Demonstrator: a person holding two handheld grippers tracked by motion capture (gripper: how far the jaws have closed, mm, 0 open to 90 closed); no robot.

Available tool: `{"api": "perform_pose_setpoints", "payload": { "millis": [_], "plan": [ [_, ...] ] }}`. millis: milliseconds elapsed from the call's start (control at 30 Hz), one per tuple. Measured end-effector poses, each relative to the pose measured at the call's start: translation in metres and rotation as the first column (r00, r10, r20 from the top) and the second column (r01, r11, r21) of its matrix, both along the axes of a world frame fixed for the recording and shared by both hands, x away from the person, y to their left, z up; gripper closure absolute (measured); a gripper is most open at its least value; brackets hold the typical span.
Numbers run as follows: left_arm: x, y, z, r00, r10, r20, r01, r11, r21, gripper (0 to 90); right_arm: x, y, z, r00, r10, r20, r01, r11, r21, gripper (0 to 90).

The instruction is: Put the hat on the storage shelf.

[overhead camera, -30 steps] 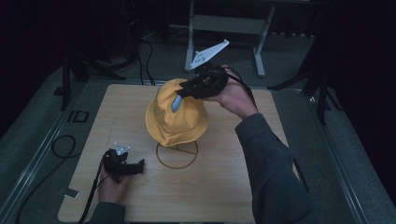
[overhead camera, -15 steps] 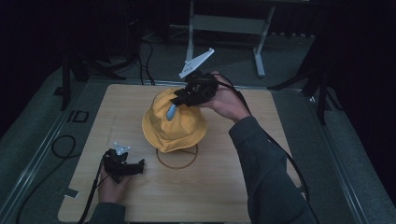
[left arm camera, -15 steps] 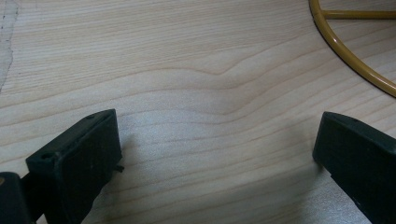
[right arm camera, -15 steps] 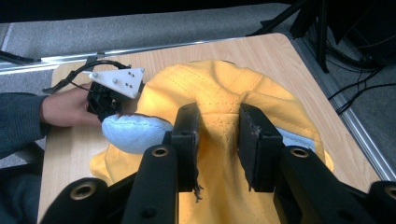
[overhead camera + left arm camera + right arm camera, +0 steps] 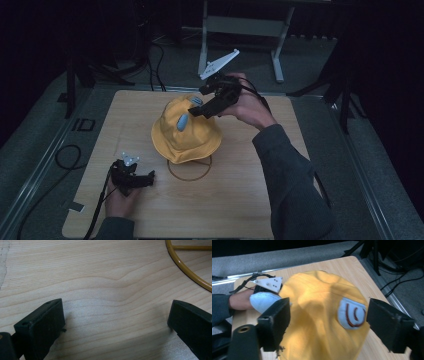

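Right gripper (image 5: 200,106): jaws apart, over hat (image 5: 186,131).
Left gripper (image 5: 145,179): jaws apart, near hat.
Risk: hat may slip off stand (image 5: 190,169).

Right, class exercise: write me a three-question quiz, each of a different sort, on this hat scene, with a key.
1. True or false: the left gripper is shut on the yellow hat.
2. Multiple choice: the hat sits on A) a wire stand with a ring base, B) a box, C) the bare table.
3. Fill in: the right gripper, jaws apart, is at the hat's ____.

Key: 1 false: it rests open, low over the wooden table, apart from the hat. 2 A. 3 crown.
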State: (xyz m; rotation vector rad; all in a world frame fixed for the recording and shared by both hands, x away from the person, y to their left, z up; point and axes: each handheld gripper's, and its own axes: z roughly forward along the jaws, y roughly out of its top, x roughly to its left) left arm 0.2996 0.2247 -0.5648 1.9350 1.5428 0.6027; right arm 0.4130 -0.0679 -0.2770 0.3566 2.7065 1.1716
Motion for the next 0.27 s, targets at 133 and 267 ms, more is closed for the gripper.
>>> {"api": "perform_pose_setpoints", "payload": {
  "millis": [133,267],
  "plan": [
    [0.000,0.000,0.000,1.0000,0.000,0.001,0.000,1.0000,0.002,0.8,-0.001,-0.013,0.003,0.9996,-0.025,0.015,0.025,0.9995,0.020,18.5],
    [0.000,0.000,0.000,1.0000,-0.001,0.001,0.001,1.0000,0.002,0.8,-0.001,-0.030,0.006,0.9977,-0.063,0.026,0.062,0.9968,0.051,18.6]
  ]
}}
